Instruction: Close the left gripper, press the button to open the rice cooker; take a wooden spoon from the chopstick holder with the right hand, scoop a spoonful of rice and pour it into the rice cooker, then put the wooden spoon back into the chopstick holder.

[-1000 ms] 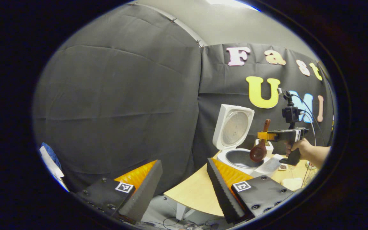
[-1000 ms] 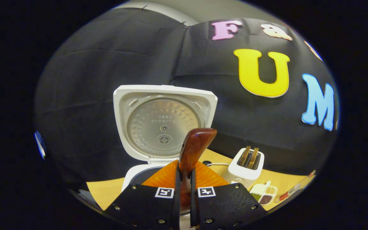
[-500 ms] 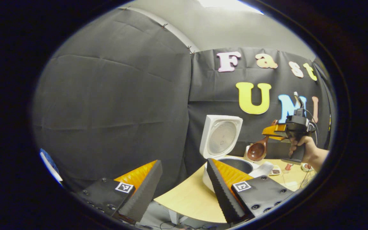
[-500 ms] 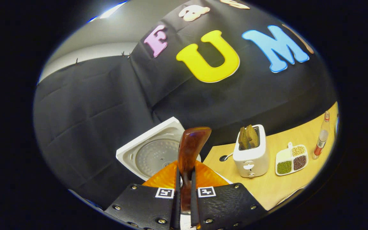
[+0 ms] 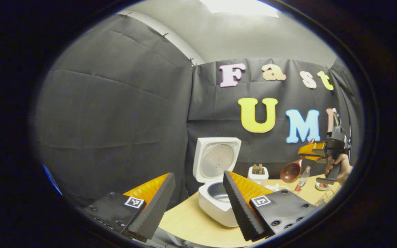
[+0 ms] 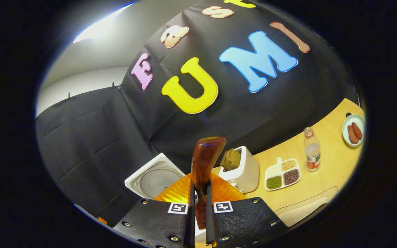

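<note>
Since a second ago, the right gripper (image 5: 309, 150) has carried the reddish-brown wooden spoon (image 5: 291, 171) away from above the pot toward the right edge of the left gripper view, well apart from the white rice cooker (image 5: 215, 201), whose lid stands open at lower centre on the pale wooden table (image 5: 188, 224). In the right gripper view, the small white toaster (image 6: 242, 170) with bread sits lower centre, with a divided white dish of grains (image 6: 283, 174) and a small clear bottle (image 6: 311, 149) to its right. Both fingers clamp the spoon's handle (image 6: 203, 165). The left gripper (image 5: 198, 203) hangs idle, fingers apart. The chopstick holder cannot be made out; a tilted spoon could miss it or knock the bottle.
</note>
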`<state>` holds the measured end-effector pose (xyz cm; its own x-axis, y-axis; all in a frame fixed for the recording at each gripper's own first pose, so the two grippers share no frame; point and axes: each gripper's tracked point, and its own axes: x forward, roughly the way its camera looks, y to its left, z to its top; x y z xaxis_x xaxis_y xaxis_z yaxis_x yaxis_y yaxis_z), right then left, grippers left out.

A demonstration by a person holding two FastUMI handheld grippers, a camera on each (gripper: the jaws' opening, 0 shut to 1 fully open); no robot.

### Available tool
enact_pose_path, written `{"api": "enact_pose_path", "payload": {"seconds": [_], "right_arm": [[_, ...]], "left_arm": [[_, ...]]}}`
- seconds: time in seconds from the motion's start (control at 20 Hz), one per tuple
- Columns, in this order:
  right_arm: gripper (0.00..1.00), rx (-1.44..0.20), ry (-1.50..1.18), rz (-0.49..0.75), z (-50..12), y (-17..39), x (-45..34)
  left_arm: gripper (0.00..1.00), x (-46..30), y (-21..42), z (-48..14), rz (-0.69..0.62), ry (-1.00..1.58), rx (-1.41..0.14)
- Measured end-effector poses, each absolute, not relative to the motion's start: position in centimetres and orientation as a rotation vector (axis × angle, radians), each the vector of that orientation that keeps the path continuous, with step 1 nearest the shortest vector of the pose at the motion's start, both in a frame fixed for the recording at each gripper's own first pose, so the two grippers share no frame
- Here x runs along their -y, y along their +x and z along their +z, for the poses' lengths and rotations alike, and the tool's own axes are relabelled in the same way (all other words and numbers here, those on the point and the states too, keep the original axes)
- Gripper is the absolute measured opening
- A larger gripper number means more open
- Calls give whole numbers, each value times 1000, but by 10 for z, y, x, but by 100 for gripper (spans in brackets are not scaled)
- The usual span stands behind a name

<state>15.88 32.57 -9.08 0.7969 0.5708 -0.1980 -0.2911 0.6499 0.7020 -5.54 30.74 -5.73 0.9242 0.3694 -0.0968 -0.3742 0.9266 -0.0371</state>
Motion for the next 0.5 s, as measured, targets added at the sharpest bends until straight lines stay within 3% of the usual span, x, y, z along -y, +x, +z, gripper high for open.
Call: {"api": "enact_pose_path", "payload": {"seconds": [0.2, 0.5], "right_arm": [[12, -408, 703, 432, -93, 155, -264], [12, -386, 679, 320, -104, 155, -174]], "left_arm": [[99, -279, -41, -48, 347, -42, -67], [97, -230, -18, -32, 295, -66, -36]]}}
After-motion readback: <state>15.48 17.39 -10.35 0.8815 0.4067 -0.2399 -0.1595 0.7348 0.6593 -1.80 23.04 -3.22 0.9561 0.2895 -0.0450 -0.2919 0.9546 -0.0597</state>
